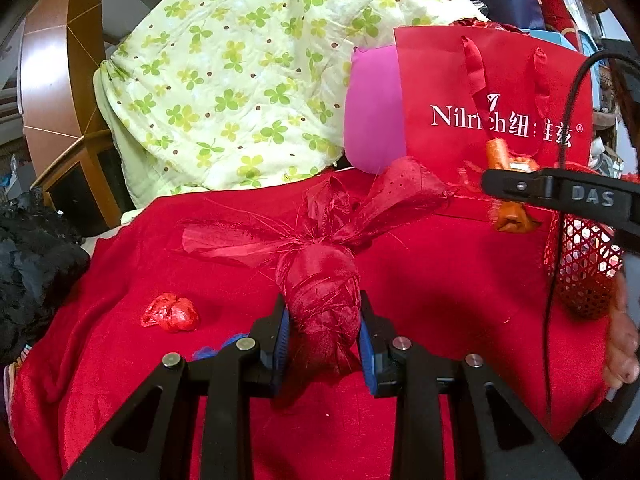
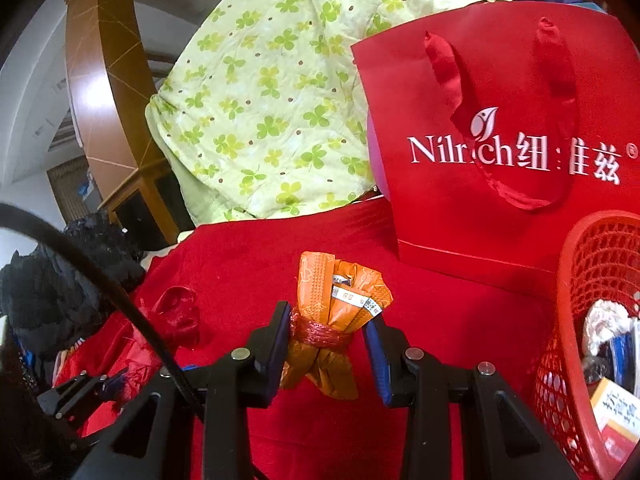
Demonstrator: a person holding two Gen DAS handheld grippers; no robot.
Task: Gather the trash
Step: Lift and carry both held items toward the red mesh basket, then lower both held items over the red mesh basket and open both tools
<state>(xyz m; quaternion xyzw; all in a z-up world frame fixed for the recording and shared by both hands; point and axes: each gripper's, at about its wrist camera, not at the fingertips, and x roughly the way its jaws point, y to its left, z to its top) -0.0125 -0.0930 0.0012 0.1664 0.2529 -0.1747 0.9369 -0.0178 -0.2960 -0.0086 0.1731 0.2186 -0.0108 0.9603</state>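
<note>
Item count, referenced to the red paper bag:
- 1 red paper bag.
- 1 red mesh basket just right of it.
- 3 tied or crumpled bundles in front: 1 red fabric bundle, 1 orange wrapper bundle, 1 small crumpled red wrapper (farthest left).
- 1 clover-print quilt left of it.

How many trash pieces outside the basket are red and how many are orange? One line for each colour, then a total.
Red: 2, the fabric bundle in the left hand-held gripper and the crumpled wrapper on the cloth.
Orange: 1, the tied packet in the right hand-held gripper.
Total: 3
</note>
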